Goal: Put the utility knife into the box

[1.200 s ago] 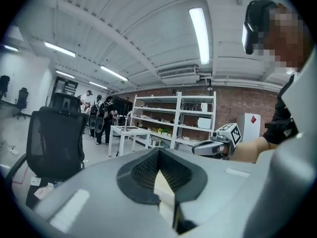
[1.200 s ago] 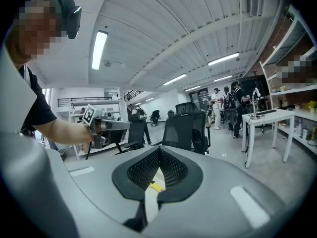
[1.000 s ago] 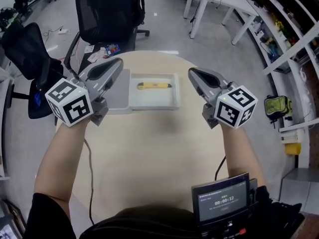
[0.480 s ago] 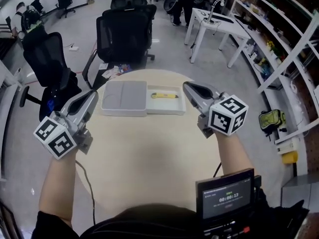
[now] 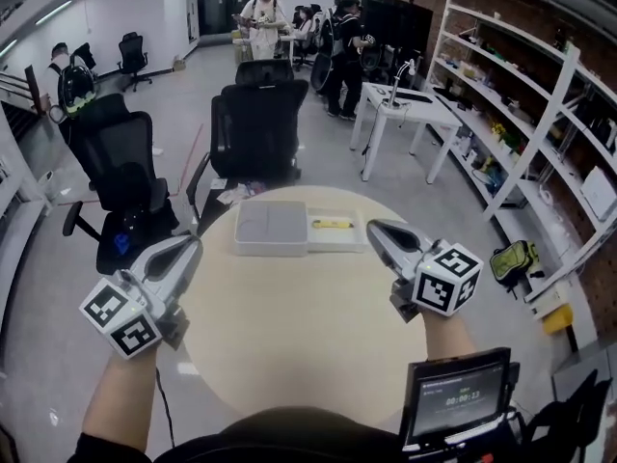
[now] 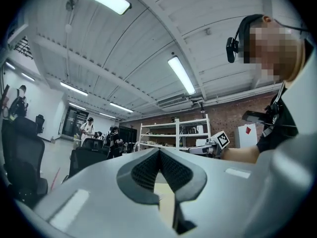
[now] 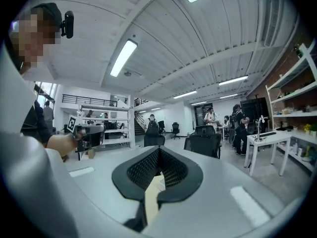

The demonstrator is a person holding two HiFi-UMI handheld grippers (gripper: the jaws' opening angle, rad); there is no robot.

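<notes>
One utility knife [image 5: 333, 224], one box [image 5: 335, 247] — two grippers [image 5: 193, 244] [image 5: 372, 228]

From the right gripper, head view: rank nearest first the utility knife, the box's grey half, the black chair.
1. Utility knife, just left of the right gripper.
2. Box's grey half, farther left.
3. Black chair, beyond the table.

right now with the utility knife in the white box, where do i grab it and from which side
Take the utility knife by the middle of its yellow body, jaws across its width, coming down from above. It lies flat, long axis left to right, and the white box walls likely block a side approach. The shut right gripper is nearer.
</notes>
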